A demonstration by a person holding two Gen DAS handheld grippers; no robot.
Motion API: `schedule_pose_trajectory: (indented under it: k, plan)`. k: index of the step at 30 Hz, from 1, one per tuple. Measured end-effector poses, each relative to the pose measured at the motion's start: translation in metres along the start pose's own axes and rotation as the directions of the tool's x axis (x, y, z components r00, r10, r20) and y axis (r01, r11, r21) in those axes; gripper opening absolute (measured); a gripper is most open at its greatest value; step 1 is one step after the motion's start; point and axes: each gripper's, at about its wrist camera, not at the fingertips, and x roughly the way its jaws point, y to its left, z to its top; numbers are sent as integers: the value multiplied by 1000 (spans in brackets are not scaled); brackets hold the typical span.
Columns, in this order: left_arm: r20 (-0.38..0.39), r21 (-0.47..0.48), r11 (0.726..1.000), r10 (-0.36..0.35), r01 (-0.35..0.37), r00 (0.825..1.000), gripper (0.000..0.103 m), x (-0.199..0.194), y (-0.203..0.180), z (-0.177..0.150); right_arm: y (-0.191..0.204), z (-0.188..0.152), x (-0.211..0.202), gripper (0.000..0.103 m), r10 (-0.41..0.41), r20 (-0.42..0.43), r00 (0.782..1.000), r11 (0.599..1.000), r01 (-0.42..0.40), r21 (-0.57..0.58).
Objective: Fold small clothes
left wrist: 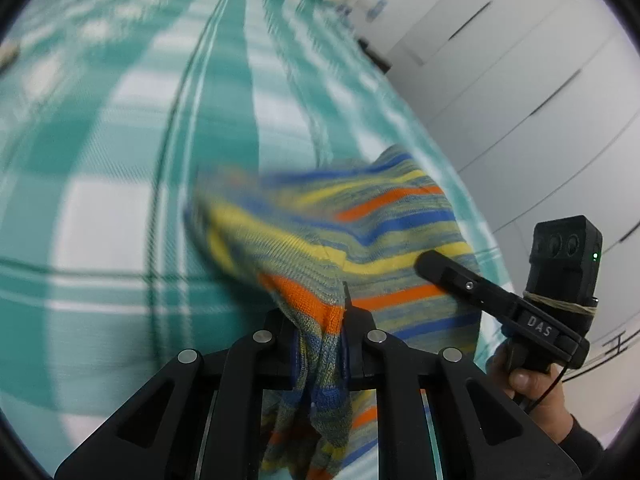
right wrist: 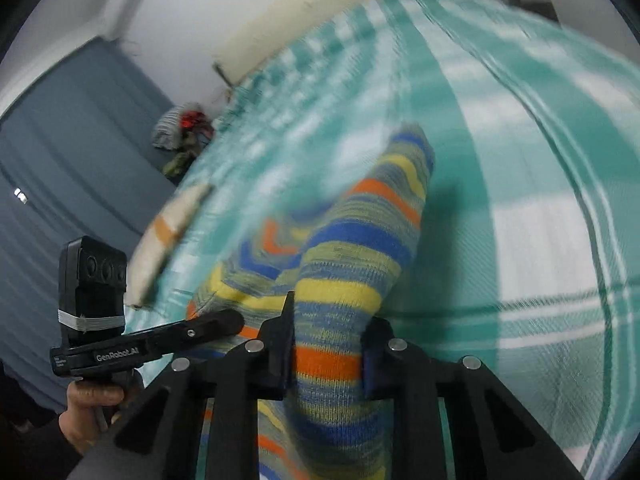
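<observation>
The striped knit garment (left wrist: 360, 232) hangs lifted above the teal checked bedspread (left wrist: 120, 152), caught at two places along one edge, and you have it in both tools. Your left gripper (left wrist: 320, 332) is pinched tight on a gathered bunch of the knit, and your right gripper (right wrist: 326, 352) is closed across a wider band of it, the fabric filling the gap between the jaws. In the right wrist view the cloth runs away from the jaws as a long tube-like length, its long axis pointing up and away across the bed, with the far tip (right wrist: 412, 140) low toward the spread; whether it touches I cannot tell through the blur. In the left wrist view the piece fans out to the right toward the other tool. To do this step well, I would keep both pinches level with each other and draw them gently apart so the held edge goes taut, then carry that edge over the trailing end in one smooth arc, laying it down without letting the bunched part twist. A pale sock (right wrist: 168, 232) lies near on the spread; steer clear of it.
</observation>
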Motion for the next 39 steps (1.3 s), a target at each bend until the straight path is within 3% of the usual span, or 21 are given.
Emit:
schedule_pose_trajectory:
  k: [4, 7, 8, 9, 10, 11, 12, 13, 14, 16, 18, 20, 22, 23, 25, 30, 31, 34, 36, 39]
  plan:
    - [87, 17, 1000, -27, 25, 996, 13, -73, -5, 9, 52, 16, -27, 25, 62, 90, 994, 997, -57, -57]
    - [106, 26, 999, -21, 19, 994, 15, -93, -2, 14, 77, 22, -35, 25, 102, 119, 988, 993, -95, -64]
    - [85, 12, 1000, -10, 9, 996, 24, -90, 5, 9, 81, 21, -34, 25, 105, 114, 988, 993, -99, -61]
    - [32, -27, 1000, 15, -14, 999, 46, -79, 18, -2, 82, 19, -28, 27, 94, 98, 991, 995, -89, -53]
    - [-16, -55, 997, 46, -47, 999, 61, -65, 25, -8, 78, 13, -19, 32, 64, 58, 996, 998, -63, -25]
    - [-117, -92, 983, 149, -160, 982, 71, -48, 45, -29, 71, 6, -11, 46, 31, 16, 999, 999, -31, 9]
    - [-162, -92, 970, 207, -224, 965, 59, -43, 53, -41, 58, -10, 1, 55, -54, -65, 996, 996, 58, 62]
    - [-212, -61, 947, 297, -316, 931, 54, -42, 63, -65, 49, -23, 5, 68, -119, -119, 986, 988, 130, 84]
    - [-206, -34, 934, 343, -357, 917, 53, -48, 64, -79, 39, -44, 4, 69, -202, -160, 966, 973, 217, 81]
    - [-136, 21, 895, 443, -445, 886, 61, -71, 54, -103, 37, -64, -9, 70, -272, -154, 950, 959, 280, 36]
    - [-34, 79, 857, 513, -510, 858, 85, -101, 26, -127, 46, -83, -33, 77, -328, -129, 936, 944, 329, -13]
    - [94, 134, 809, 564, -572, 820, 97, -131, -10, -149, 61, -93, -52, 80, -353, -114, 929, 935, 350, -52]
    - [187, 138, 781, 584, -610, 790, 99, -149, -37, -161, 85, -107, -75, 83, -369, -96, 924, 927, 360, -104]
    - [228, 114, 780, 582, -615, 780, 99, -166, -54, -174, 95, -112, -87, 88, -382, -85, 920, 921, 372, -117]
    - [241, 59, 810, 555, -583, 796, 100, -178, -71, -180, 111, -120, -107, 95, -413, -76, 907, 906, 402, -132]
    - [173, -60, 821, 568, -567, 804, 102, -196, -77, -192, 149, -154, -148, 96, -446, -71, 892, 887, 430, -168]
    - [151, -58, 812, 582, -580, 799, 102, -196, -78, -195, 158, -162, -154, 96, -459, -69, 886, 879, 441, -183]
    - [133, -1, 747, 659, -665, 740, 102, -199, -87, -205, 174, -181, -170, 96, -462, -74, 884, 875, 442, -196]
    - [149, 13, 721, 684, -693, 714, 102, -199, -92, -210, 180, -188, -179, 96, -458, -83, 885, 878, 437, -193]
    - [162, -2, 718, 687, -696, 708, 102, -209, -97, -216, 189, -193, -191, 96, -459, -69, 886, 877, 440, -196]
